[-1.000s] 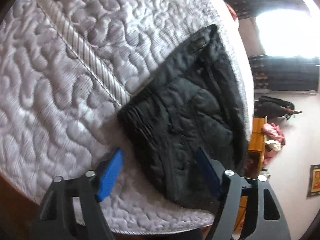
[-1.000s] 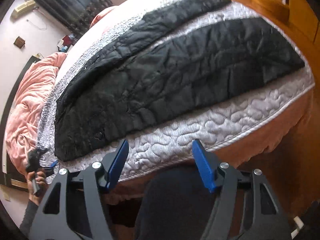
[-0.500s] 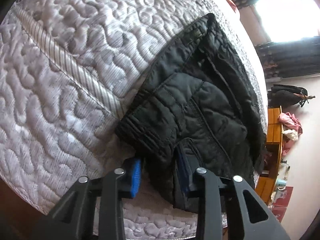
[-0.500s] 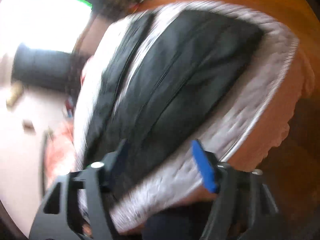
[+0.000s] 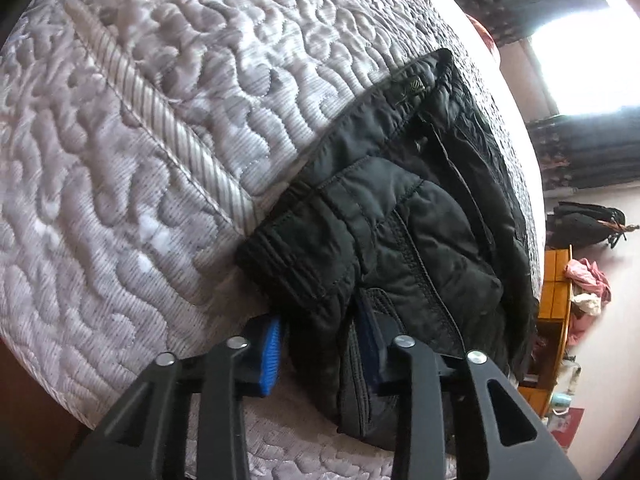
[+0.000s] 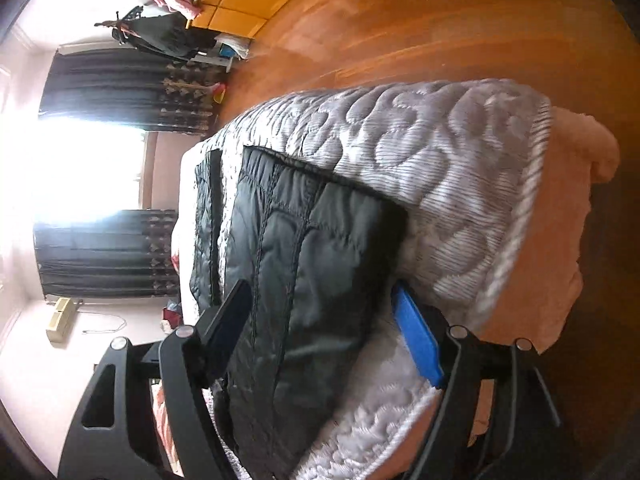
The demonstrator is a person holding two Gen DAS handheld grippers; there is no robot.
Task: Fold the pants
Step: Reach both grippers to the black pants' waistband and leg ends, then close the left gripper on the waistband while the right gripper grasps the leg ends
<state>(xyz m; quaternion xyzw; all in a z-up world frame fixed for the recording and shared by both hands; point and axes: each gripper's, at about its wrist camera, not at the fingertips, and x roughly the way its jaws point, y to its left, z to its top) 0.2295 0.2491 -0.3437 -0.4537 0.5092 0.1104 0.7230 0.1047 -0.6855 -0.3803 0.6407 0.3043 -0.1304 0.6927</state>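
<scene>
1. The left gripper (image 5: 320, 344) is clamped on the waistband corner of the black quilted pants (image 5: 400, 240); the blue pads (image 5: 270, 344) press the fabric from both sides.
2. The right gripper (image 6: 320, 320) is spread wide, its fingers straddling the hem end of one leg of the pants (image 6: 312, 280); no grip is visible.
3. The pants lie flat on the quilted grey mattress (image 5: 180, 140), near its edge.
4. Beyond the bed: dark curtains (image 6: 112, 84) and a wooden floor (image 6: 400, 20).
</scene>
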